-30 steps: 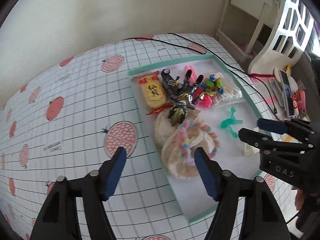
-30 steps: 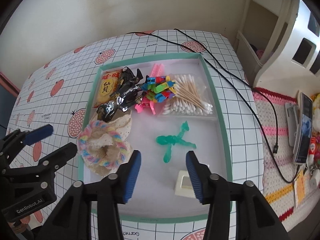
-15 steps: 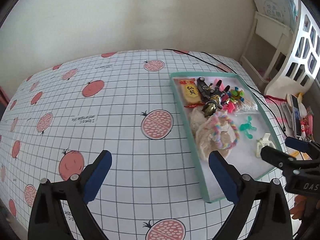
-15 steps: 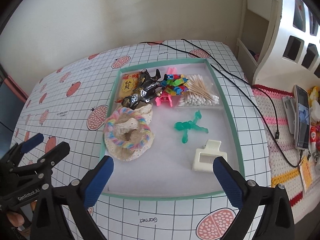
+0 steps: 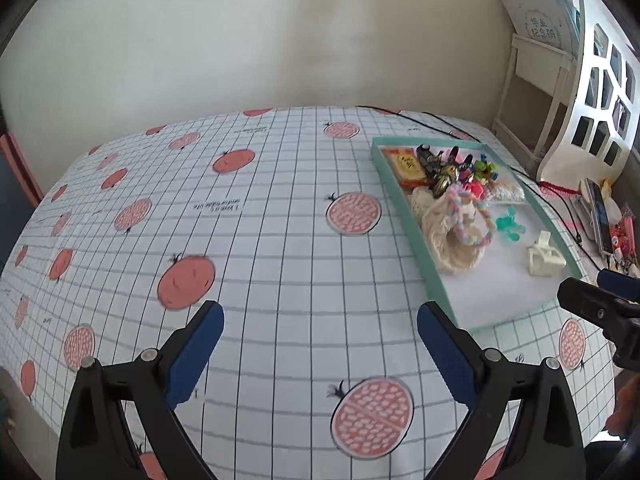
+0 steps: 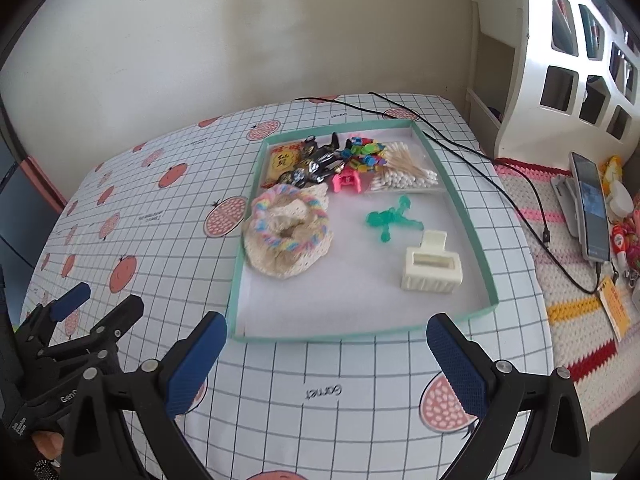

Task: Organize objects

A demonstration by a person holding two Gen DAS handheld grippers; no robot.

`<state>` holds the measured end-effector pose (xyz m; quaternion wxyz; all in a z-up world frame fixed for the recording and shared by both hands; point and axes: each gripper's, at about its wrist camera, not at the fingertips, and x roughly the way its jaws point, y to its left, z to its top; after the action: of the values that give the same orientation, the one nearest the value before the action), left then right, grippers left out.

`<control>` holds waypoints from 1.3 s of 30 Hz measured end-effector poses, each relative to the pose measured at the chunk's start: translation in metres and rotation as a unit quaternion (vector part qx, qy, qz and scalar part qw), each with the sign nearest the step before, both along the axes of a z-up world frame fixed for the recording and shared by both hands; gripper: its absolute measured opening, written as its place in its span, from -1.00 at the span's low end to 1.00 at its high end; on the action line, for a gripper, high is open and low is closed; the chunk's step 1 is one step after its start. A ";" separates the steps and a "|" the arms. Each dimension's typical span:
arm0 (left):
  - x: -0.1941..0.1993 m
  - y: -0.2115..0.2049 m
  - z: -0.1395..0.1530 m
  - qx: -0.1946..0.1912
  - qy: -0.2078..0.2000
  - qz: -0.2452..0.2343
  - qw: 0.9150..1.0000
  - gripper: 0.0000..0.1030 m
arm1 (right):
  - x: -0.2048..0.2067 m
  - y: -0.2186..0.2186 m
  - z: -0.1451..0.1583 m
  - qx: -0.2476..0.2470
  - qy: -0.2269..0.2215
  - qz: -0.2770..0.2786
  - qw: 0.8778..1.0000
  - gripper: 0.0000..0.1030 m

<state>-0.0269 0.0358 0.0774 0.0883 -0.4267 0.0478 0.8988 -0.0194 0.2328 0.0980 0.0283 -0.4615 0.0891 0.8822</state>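
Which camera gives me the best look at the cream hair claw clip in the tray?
The right wrist view: the cream hair claw clip lies near centre, large and unobstructed, on the tray floor. The left wrist view shows it small, side-on and far to the right, with fisheye distortion.

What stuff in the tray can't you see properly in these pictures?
- Yellow snack packet: in the right wrist view the shiny dark wrappers cover its right edge; its printing is too small to read.
- Pink clip: the colourful pile hides its back in that view.
- Crocheted pouch: in the left wrist view the teal tray wall cuts off its near side.
- Cotton swabs: blurred at that view's edge.
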 end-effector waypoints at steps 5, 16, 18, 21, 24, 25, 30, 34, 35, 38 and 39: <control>0.019 -0.012 -0.012 -0.001 -0.007 0.013 1.000 0.89 | 0.022 -0.011 -0.013 -0.003 0.002 -0.001 1.000 0.98; 0.049 -0.037 -0.036 0.011 -0.022 0.042 0.999 0.89 | 0.055 -0.016 -0.042 0.004 -0.009 -0.016 1.000 0.98; 0.052 -0.041 -0.038 0.009 -0.020 0.049 0.999 0.89 | 0.058 -0.017 -0.048 0.009 -0.013 -0.017 1.000 0.98; 0.051 -0.043 -0.043 0.002 -0.024 0.052 0.998 0.89 | 0.059 -0.018 -0.060 0.014 -0.024 -0.020 0.999 0.98; 0.047 -0.045 -0.051 -0.003 -0.035 0.055 0.998 0.89 | 0.057 -0.016 -0.069 0.025 -0.034 -0.026 0.999 0.98; 0.045 -0.045 -0.054 -0.004 -0.040 0.055 0.998 0.89 | 0.057 -0.015 -0.071 0.029 -0.035 -0.029 0.999 0.98; 0.041 -0.043 -0.067 -0.017 -0.049 0.056 0.997 0.89 | 0.052 -0.008 -0.082 0.022 -0.044 -0.043 0.998 0.98; 0.038 -0.043 -0.072 -0.022 -0.053 0.057 0.997 0.89 | 0.049 -0.005 -0.088 0.024 -0.046 -0.050 0.997 0.98; 0.037 -0.043 -0.073 -0.021 -0.054 0.057 0.997 0.89 | 0.048 -0.005 -0.088 0.027 -0.045 -0.051 0.997 0.98; 0.035 -0.044 -0.076 -0.019 -0.059 0.056 0.996 0.89 | 0.047 -0.005 -0.089 0.031 -0.043 -0.051 0.997 0.97; 0.034 -0.044 -0.077 -0.016 -0.059 0.056 0.997 0.89 | 0.047 -0.006 -0.089 0.036 -0.043 -0.050 0.997 0.97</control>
<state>0.0074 -0.0084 0.0002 0.0338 -0.4826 0.0333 0.8746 0.0279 0.2263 0.0088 0.0927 -0.4925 0.0788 0.8618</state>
